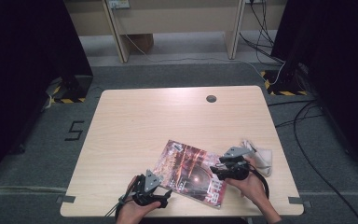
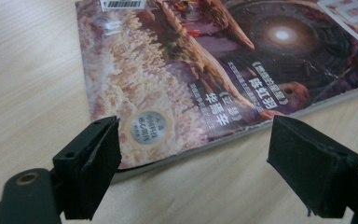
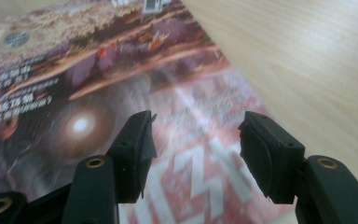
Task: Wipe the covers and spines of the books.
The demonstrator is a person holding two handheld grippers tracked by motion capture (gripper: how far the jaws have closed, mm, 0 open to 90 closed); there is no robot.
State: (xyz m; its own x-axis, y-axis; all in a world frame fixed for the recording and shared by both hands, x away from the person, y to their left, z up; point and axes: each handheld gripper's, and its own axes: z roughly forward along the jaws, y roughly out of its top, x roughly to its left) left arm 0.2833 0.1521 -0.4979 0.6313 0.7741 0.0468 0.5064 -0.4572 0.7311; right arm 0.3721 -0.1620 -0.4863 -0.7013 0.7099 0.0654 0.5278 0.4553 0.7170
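High view – magazine (image 1: 191,172): is being seen lying flat on the table (image 1: 168,116), near the near edge, right of centre; its long axis is running from far-left to near-right.
High view – left gripper (image 1: 161,198): is being held just off the magazine's near-left corner, pointing right toward it.
High view – right gripper (image 1: 216,171): is being held over the magazine's right part; a crumpled cloth (image 1: 260,156) is lying just to its right.
Left gripper view – jaws: are standing wide apart, nothing being pressed; the left gripper (image 2: 193,156) is being aimed at the magazine (image 2: 205,70) corner, whose edge is lying between and just beyond the jaws.
Right gripper view – jaws: are parted, empty; the right gripper (image 3: 196,140) is being held above the magazine (image 3: 98,102) cover, which is stretching away to the far left.
Judgement – nearer hand: both are being judged close; the left one is being judged better lined up with an edge for a pinch.
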